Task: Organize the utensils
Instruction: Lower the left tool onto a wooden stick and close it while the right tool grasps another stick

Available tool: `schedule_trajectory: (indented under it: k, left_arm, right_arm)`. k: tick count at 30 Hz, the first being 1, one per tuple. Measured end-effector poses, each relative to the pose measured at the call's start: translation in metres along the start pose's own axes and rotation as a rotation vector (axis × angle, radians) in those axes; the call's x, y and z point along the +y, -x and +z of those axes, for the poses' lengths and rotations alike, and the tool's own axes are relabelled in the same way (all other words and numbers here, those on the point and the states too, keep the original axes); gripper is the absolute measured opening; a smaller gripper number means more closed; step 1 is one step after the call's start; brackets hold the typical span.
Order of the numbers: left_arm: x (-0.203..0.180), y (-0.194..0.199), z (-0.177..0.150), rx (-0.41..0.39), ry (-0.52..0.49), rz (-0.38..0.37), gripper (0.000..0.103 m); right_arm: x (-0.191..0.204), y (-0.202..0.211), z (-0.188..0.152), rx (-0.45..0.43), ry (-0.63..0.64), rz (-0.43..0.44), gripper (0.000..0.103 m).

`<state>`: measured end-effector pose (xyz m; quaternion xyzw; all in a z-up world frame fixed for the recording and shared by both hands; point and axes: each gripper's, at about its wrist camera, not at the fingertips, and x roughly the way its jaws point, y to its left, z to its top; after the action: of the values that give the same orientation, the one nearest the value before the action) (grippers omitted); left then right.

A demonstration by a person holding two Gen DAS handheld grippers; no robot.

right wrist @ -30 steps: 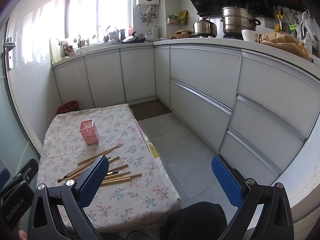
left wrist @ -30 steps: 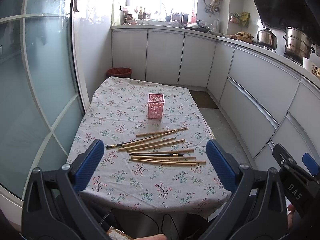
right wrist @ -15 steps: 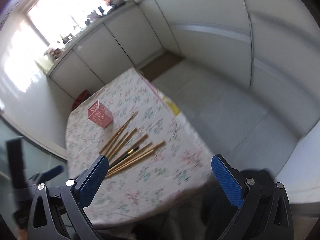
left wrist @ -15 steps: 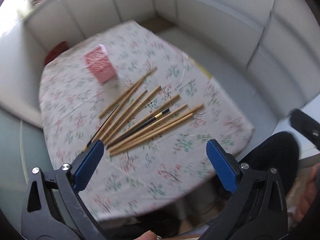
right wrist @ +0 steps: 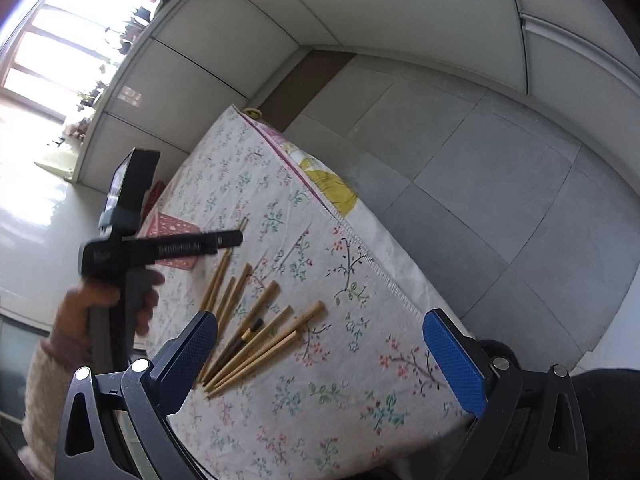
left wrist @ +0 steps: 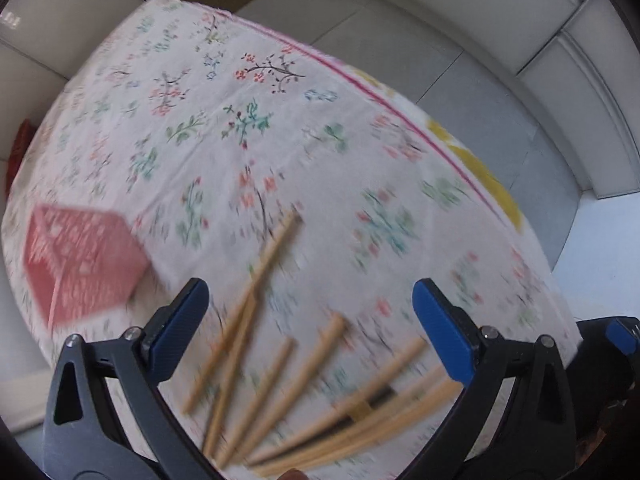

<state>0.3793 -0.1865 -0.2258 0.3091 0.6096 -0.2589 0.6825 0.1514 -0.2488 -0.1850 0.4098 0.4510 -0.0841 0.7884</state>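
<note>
A loose fan of wooden chopsticks (right wrist: 256, 328), with one dark chopstick (right wrist: 236, 346) among them, lies on the floral tablecloth (right wrist: 320, 280) toward the desk's near end. A pink perforated holder (left wrist: 80, 264) stands just beyond them, closer to the left edge; blur hides its detail. The left claw (left wrist: 310, 320) hovers over the chopsticks, spread wide and empty. The right claw (right wrist: 320, 354) is likewise wide apart, holding nothing, above the near right corner.
</note>
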Motion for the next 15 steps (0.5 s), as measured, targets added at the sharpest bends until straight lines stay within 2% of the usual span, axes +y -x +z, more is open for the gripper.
schedule_trajectory:
  k: [5,7,9,13,15]
  left_arm:
    - [0.013,-0.021,0.015,0.026,-0.038,-0.059,0.094]
    - [0.016,-0.028,0.017,0.041,-0.046,-0.073,0.088]
    - [0.017,-0.036,0.015,0.059,-0.064,-0.069,0.074]
    - [0.026,-0.038,0.009,0.048,-0.044,-0.134,0.071]
    - [0.027,-0.038,0.006,0.042,-0.065,-0.124,0.072]
  right_arm:
    - [0.001,-0.022,0.008,0.009,0.019,-0.029,0.103]
    - [0.002,-0.029,0.009,0.024,0.023,-0.032,0.103]
    - [0.003,-0.033,0.009,0.03,0.025,-0.041,0.103]
    - [0.007,-0.043,0.009,0.044,0.036,-0.054,0.103]
    - [0.009,-0.045,0.009,0.053,0.039,-0.059,0.103]
